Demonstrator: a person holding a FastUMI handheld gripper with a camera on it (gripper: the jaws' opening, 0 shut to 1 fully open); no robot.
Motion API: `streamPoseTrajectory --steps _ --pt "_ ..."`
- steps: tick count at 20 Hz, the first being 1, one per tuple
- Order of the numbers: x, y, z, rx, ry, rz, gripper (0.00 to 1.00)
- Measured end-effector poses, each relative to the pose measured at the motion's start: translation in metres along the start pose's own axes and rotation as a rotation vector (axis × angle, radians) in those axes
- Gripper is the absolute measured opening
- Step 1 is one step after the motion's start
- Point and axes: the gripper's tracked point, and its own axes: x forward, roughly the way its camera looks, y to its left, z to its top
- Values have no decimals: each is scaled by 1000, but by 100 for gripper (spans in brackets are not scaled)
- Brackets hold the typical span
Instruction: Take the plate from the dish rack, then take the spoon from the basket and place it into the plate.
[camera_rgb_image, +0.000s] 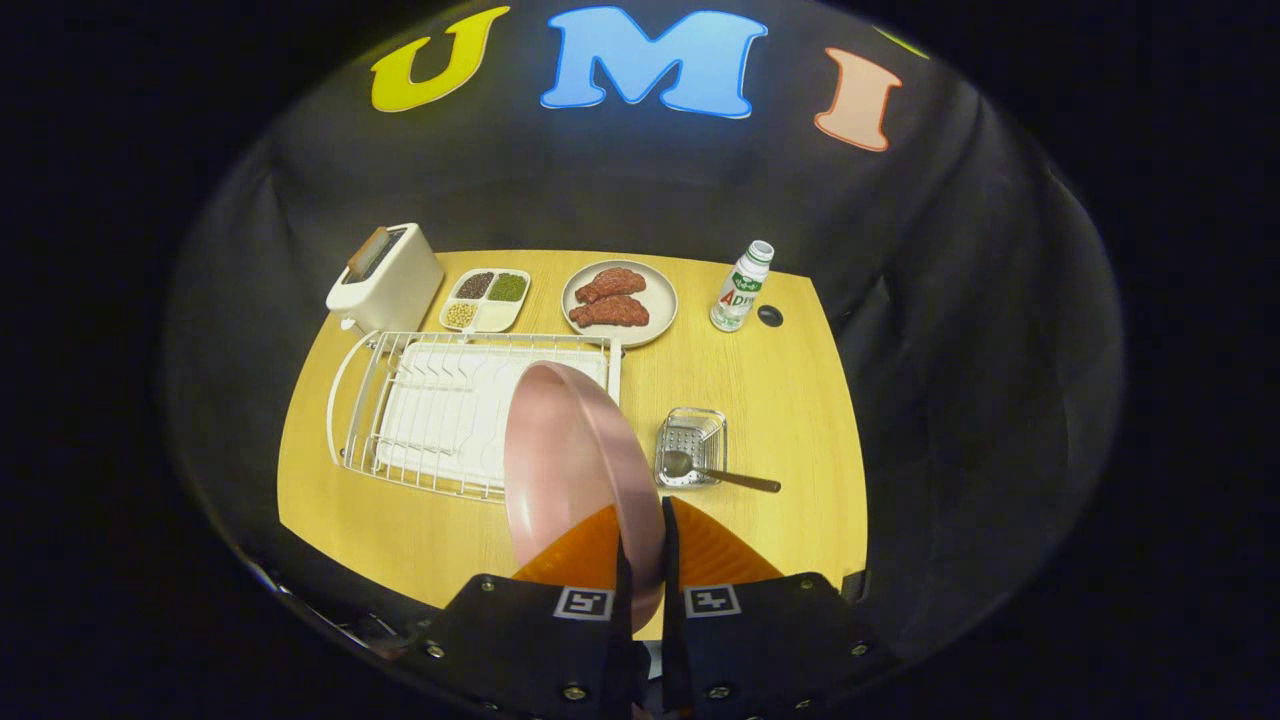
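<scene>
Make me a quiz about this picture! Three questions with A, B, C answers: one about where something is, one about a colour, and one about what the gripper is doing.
1. Where is the spoon?
A. In the small basket, its handle sticking out
B. On the pink plate
C. In the dish rack

2. What colour is the plate held on edge between the fingers?
A. White
B. Pink
C. Yellow

3. What is the gripper doing?
A. Open above the toaster
B. Shut on the spoon
C. Shut on the plate

Answers:
1. A, the spoon's bowl lies in the basket beside the dish rack and its handle pokes out over the table.
2. B, the plate held up over the rack is pink.
3. C, both orange fingers press on the plate's rim.
</scene>
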Motion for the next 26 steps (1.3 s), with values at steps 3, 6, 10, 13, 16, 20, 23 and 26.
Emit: streamPoseTrajectory --steps 3,6,10,13,16,20,23,26 --pt "6 -3 -36 50 28 54 12" --pt "12 -12 -64 51 37 57 12" --pt "33 -14 -99 113 53 84 11" --pt "59 -4 -128 186 91 158 12" --pt "91 -2 -151 206 133 184 12" --pt "120 10 -168 204 160 261 12" --pt "140 13 -177 222 176 329 12" --pt "155 21 -182 264 185 435 12"
